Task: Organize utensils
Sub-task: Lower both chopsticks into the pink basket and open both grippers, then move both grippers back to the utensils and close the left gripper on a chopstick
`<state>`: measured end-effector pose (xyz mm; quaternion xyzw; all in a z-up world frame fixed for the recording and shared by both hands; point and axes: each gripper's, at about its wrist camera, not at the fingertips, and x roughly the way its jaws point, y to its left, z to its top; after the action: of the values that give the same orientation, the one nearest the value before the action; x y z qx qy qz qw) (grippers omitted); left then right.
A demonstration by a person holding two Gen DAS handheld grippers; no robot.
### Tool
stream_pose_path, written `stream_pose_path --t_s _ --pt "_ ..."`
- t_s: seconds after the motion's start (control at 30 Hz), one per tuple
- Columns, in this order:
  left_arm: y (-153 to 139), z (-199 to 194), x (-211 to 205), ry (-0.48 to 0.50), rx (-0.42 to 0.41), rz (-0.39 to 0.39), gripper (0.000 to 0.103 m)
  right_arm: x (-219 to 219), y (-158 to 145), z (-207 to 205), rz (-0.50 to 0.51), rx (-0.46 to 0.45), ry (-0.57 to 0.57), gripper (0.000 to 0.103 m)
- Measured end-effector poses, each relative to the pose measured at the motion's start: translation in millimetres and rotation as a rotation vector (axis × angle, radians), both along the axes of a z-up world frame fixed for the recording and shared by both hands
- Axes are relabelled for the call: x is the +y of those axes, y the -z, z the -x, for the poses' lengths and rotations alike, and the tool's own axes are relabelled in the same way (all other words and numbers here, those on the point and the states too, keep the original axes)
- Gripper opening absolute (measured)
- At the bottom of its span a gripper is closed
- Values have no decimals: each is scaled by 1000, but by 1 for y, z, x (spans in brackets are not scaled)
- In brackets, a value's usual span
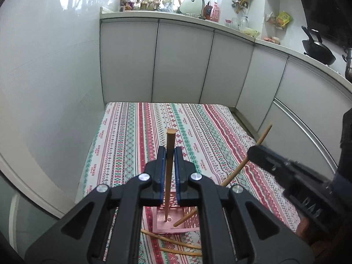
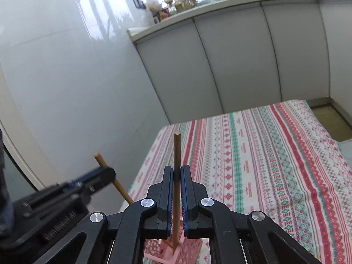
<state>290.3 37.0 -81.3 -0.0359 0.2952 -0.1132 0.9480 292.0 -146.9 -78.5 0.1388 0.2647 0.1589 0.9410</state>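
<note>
Left tongs clamped on upright chopstick, right tongs likewise (tips apparently inside pink basket)

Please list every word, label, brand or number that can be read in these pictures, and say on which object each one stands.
"HANDMADE": small repeated word printed along the white stripes of the tablecloth; it looks so, but is barely legible.
Bottles by the faucet: labels too small to read.
Yellow packet on the counter: print blurred.
No other text.

both wrist views close above pink basket, facing cabinets
</note>
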Motion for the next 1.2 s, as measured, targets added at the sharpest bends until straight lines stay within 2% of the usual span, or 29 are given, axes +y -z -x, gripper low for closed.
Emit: stream_pose_path --t_s 0.1,0.13,0.2,0.27,0.4,0.53,0.67,0.87,0.93,1.03,1.2 --pt "1 0 1 -2 0 11 8 4 8 -5 11 21 -16 6" --pt "2 -1 1 -2 1 12 11 4 10 -6 11 31 -23 7" --pt "1 0 2 0 1 17 22 4 12 -8 5 46 -28 9" --pt "-2 2 1 -3 -7 14 39 3 10 -7 -7 52 -31 10" --pt "-6 7 0 2 -8 8 50 -10 4 -3 -48 47 -22 26" --pt "-8 12 2 -6 21 -2 62 -23 -4 2 -68 60 -6 34" --pt "-4 16 7 -27 96 1 75 -41 -9 10 -75 86 16 43" --pt "10 22 17 -49 237 11 80 -65 -13 27 -36 156 55 57" --pt "17 26 17 -40 275 -6 81 -70 -12 32 -14 183 60 64" --pt "32 32 11 -8 338 -44 81 -77 -7 39 34 236 69 69" --pt "58 49 -7 81 416 -126 81 -96 17 46 60 392 65 71"
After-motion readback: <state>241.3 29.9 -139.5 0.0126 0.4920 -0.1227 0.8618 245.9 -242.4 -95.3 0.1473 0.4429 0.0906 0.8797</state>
